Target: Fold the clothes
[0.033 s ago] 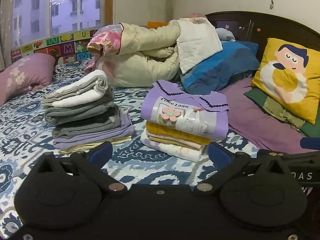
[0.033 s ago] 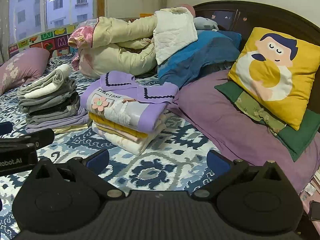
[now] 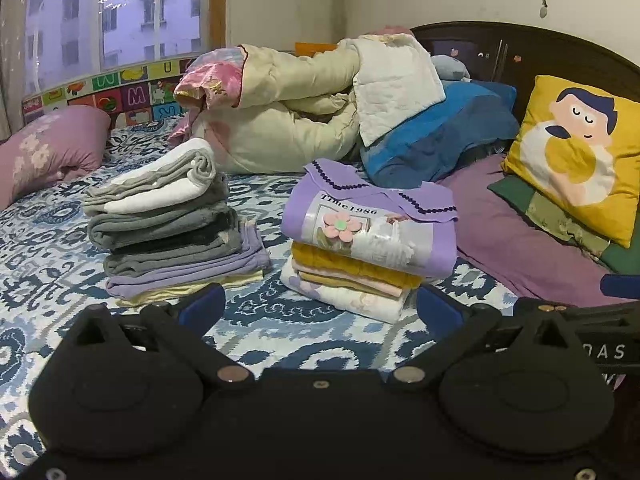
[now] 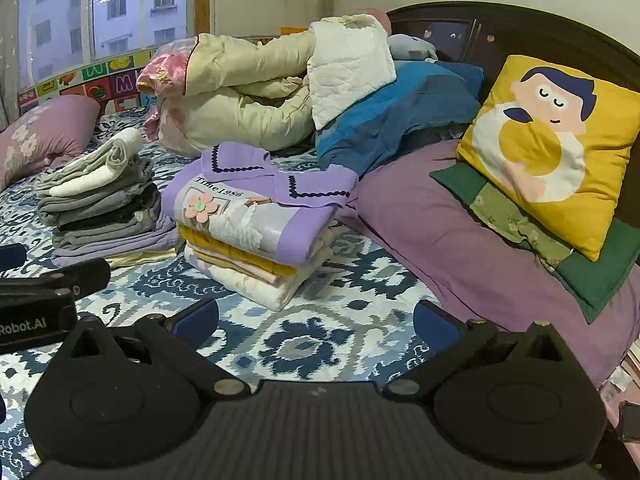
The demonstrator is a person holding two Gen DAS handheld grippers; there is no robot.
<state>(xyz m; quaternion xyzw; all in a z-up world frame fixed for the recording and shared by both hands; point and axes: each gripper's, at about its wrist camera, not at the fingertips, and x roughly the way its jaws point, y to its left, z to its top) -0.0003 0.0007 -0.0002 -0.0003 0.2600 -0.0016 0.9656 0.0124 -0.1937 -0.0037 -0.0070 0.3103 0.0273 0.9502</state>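
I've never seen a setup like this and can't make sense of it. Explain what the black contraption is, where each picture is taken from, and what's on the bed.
There is no robot. A person holds one pair of hand-held tongs in each hand, each with a camera looking forward along its two blue-tipped fingers. One picture comes from the left tongs, the other from the right tongs. Both stand open and hold nothing.

On the blue-and-white patterned bedspread sit two stacks of folded clothes: a grey and white stack, and a stack topped by a purple flower-print top. Behind them lie a bundled cream quilt, a blue pillow and a yellow cartoon cushion.
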